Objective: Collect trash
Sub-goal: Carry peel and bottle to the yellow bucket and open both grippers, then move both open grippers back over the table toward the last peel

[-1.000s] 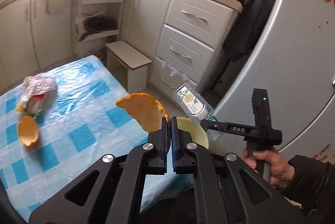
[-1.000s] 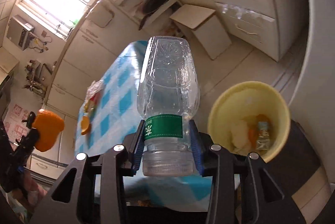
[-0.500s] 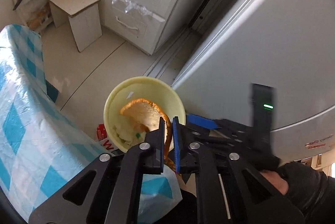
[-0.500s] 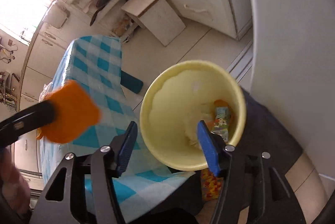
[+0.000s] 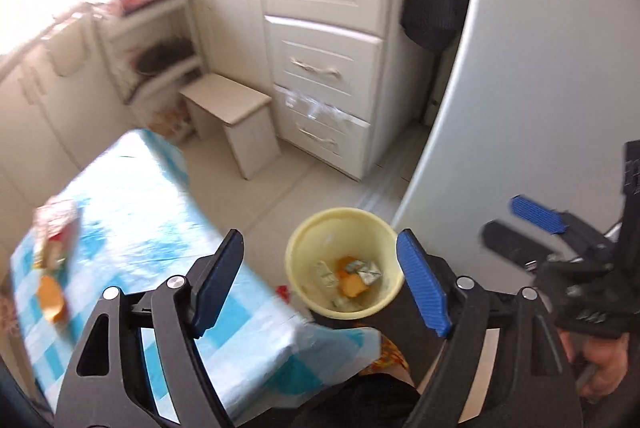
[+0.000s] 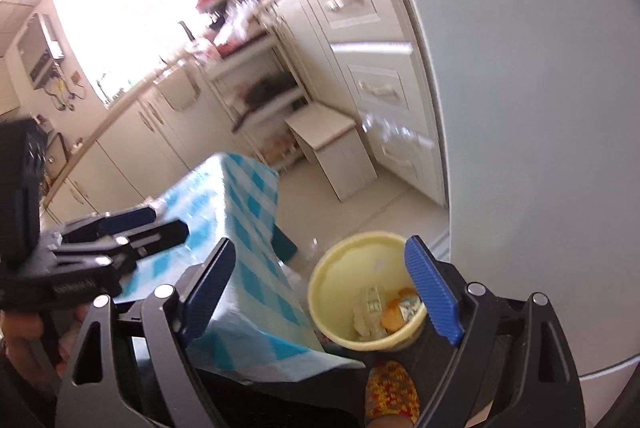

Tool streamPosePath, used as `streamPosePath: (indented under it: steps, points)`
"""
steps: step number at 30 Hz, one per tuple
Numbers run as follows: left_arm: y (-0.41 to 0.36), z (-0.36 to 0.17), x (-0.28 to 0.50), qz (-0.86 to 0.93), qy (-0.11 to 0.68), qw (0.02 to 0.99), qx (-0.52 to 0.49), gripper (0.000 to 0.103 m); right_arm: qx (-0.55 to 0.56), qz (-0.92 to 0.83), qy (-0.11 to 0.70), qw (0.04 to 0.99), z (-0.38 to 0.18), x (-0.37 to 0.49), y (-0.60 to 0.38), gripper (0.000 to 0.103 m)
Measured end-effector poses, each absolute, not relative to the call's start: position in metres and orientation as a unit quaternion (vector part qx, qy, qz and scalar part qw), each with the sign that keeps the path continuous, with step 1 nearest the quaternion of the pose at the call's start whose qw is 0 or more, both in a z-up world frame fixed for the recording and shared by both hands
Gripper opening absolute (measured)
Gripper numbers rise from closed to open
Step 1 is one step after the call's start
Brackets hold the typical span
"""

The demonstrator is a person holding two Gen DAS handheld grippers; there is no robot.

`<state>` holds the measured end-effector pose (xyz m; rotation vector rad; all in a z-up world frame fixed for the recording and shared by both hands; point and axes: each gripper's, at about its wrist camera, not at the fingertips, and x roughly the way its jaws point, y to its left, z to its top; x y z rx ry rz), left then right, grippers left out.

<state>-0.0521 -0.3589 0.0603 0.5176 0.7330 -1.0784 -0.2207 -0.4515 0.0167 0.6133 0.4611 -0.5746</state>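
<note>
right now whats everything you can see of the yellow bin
The yellow bin is a round, pale yellow, plastic-looking tub, open-topped and upright on the tiled floor between the checked table and the fridge. Inside lie orange peel, a small carton and crumpled wrappers. Both grippers hover open above it; nothing touches its rim.

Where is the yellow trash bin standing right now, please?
The yellow trash bin stands on the floor between the blue-checked table and the grey refrigerator, low and central in both wrist views, framed by each open gripper's fingers.
</note>
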Motion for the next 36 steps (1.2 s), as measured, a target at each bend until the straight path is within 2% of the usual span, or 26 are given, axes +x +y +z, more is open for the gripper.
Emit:
streamPosePath:
  steps: [4,8,19,36]
  points:
    - [-0.315,0.081,-0.054,-0.444,0.304,0.814,0.220,0.083,0.249,-0.267,0.182,0.913,0.055,-0.225,-0.416,0.092]
    - [-0.265,0.093,-0.053,-0.386,0.290,0.855,0.188,0.087,0.218,-0.250,0.155,0.930,0.082,-0.219,-0.381,0.093]
    - [-0.143,0.097,-0.047,-0.278,0.305,0.905,0.103,0.093,0.150,-0.193,0.165,0.955,0.103,-0.187,-0.303,0.095]
    - [-0.099,0.099,-0.045,-0.239,0.302,0.920,0.077,0.095,0.123,-0.172,0.183,0.960,0.105,-0.174,-0.271,0.095]
